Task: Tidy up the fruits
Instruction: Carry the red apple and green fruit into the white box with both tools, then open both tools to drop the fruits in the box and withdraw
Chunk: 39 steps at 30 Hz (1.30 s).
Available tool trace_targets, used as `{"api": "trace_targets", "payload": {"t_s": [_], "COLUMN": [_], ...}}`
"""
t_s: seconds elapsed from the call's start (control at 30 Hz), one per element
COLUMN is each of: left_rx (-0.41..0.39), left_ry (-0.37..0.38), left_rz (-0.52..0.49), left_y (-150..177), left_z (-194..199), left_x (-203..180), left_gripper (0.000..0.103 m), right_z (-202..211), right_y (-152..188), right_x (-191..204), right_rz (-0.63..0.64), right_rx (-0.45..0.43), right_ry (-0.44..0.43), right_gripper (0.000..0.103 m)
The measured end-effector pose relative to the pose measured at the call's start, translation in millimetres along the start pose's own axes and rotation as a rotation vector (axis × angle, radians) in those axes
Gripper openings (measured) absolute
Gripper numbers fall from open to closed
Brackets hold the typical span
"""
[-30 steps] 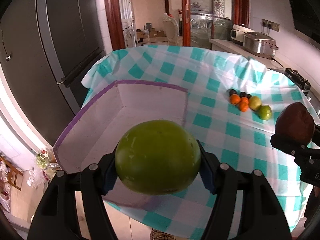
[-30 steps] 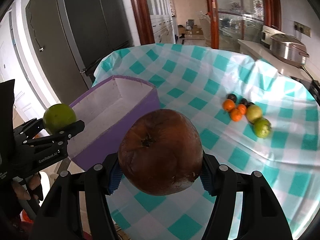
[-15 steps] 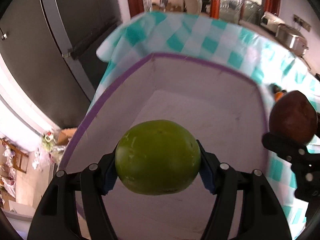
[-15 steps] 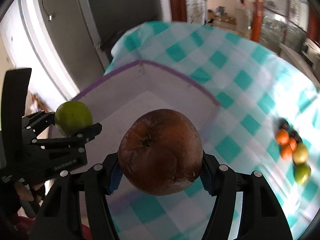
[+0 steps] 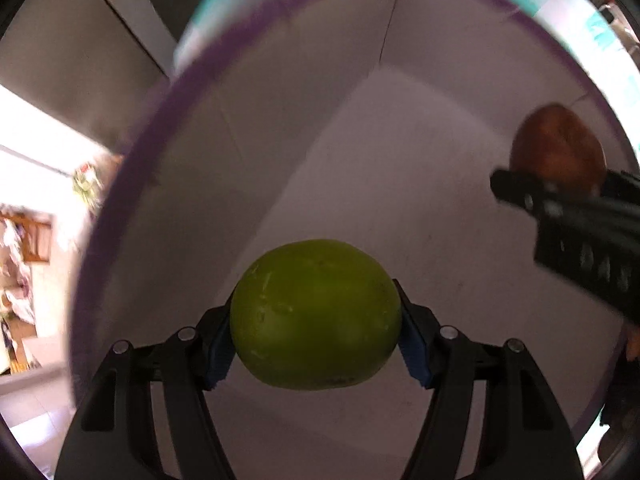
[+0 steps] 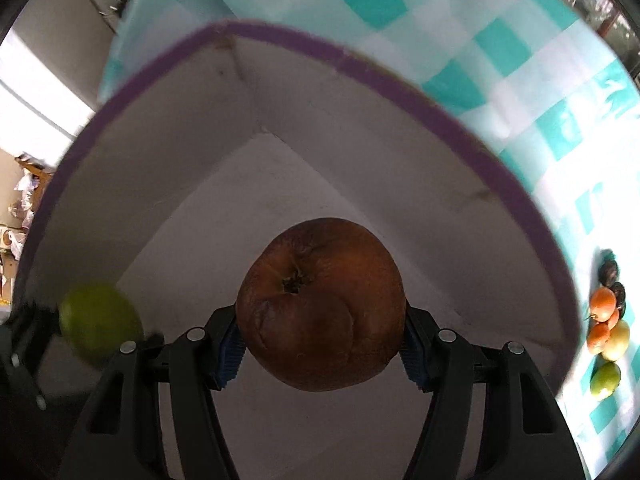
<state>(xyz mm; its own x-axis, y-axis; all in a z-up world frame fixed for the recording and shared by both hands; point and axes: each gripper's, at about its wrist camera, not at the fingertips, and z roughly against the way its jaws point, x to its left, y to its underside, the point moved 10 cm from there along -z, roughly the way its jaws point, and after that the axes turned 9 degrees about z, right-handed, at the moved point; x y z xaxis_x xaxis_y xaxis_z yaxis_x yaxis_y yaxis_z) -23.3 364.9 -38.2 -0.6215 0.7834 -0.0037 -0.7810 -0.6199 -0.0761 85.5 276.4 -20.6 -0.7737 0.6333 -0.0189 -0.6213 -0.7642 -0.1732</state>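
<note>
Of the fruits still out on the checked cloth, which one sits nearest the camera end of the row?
The green fruit at the bottom end of the cluster. Above it come a yellowish fruit, orange ones, then dark ones farthest away.

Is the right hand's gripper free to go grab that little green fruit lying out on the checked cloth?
Probably not yet: the right gripper has its jaws full with the brown fruit, over the purple-edged box. The green fruit lies uncovered beyond the box.
</note>
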Motion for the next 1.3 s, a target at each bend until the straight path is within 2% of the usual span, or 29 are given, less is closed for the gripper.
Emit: {"api": "trace_targets", "payload": {"t_s": [0.13,0.23,0.4,0.43,0.5,0.63,0.67,0.73,0.77,0.8,0.87,0.9,0.93,0.97,1.0,1.07,1.1,1.17,1.27,1.3], "left_rx": [0.086,0.123,0.159,0.159,0.146,0.046,0.017,-0.087,-0.180,-0.252,-0.409,-0.513,-0.618,-0.683,-0.776,-0.859,-0.878,-0.851,-0.714,-0.669], "left_ry": [0.005,0.007,0.010,0.007,0.006,0.050,0.068,0.107,0.106,0.102,0.109,0.122,0.142,0.155,0.190,0.265,0.304,0.360,0.406,0.409], "left_rz": [-0.011,-0.012,0.017,0.020,0.021,0.014,0.004,-0.020,-0.017,-0.003,0.038,0.065,0.087,0.100,0.107,0.082,0.053,-0.012,-0.183,-0.255], "left_y": [6.3,9.4,8.3,8.2,10.7,0.8,-1.4,-6.9,-11.3,-13.7,-15.4,-13.4,-8.6,1.1,7.7,27.3,44.9,81.0,134.2,157.1], "left_z": [-13.4,-18.4,-21.7,-20.0,-14.6,9.2,16.2,39.2,58.3,73.9,112.9,141.8,171.2,189.1,217.3,246.1,254.0,258.8,237.6,227.8], "left_x": [1.2,3.2,10.5,10.9,12.1,9.5,6.8,1.6,2.9,5.0,8.7,8.6,3.7,-2.9,-13.2,-41.7,-58.9,-87.7,-155.8,-176.7], "left_gripper": [0.068,0.068,0.068,0.068,0.068,0.077,0.077,0.078,0.078,0.078,0.080,0.083,0.097,0.101,0.101,0.101,0.101,0.101,0.101,0.101], "right_z": [-20.0,-29.0,-32.8,-32.2,-23.3,9.9,28.2,62.3,78.5,111.0,152.9,182.9,198.9,216.2,229.3,231.8,233.2,227.3,220.4,215.1], "right_y": [2.6,10.8,18.7,19.1,12.8,4.3,4.3,5.4,7.9,14.8,34.3,51.7,68.5,82.5,108.0,166.2,193.9,234.4,308.3,320.0], "right_x": [2.4,4.3,4.0,3.5,6.2,15.3,18.2,21.1,21.8,21.3,17.1,10.7,4.5,-3.4,-16.0,-51.0,-66.6,-91.1,-129.8,-144.4], "right_rz": [-0.011,0.016,0.002,-0.002,-0.011,-0.010,-0.017,-0.031,-0.035,-0.041,-0.054,-0.076,-0.096,-0.121,-0.153,-0.216,-0.265,-0.351,-0.508,-0.536], "right_rx": [0.108,0.171,0.214,0.213,0.164,0.024,-0.042,-0.151,-0.200,-0.303,-0.437,-0.528,-0.579,-0.617,-0.647,-0.671,-0.672,-0.645,-0.600,-0.595], "right_ry": [0.013,0.055,0.049,0.048,0.031,-0.008,-0.028,-0.058,-0.072,-0.093,-0.103,-0.111,-0.115,-0.119,-0.120,-0.071,-0.033,0.016,0.063,0.074], "right_gripper": [0.063,0.063,0.064,0.071,0.080,0.081,0.081,0.081,0.081,0.081,0.084,0.088,0.088,0.088,0.088,0.088,0.088,0.088,0.088,0.088]}}
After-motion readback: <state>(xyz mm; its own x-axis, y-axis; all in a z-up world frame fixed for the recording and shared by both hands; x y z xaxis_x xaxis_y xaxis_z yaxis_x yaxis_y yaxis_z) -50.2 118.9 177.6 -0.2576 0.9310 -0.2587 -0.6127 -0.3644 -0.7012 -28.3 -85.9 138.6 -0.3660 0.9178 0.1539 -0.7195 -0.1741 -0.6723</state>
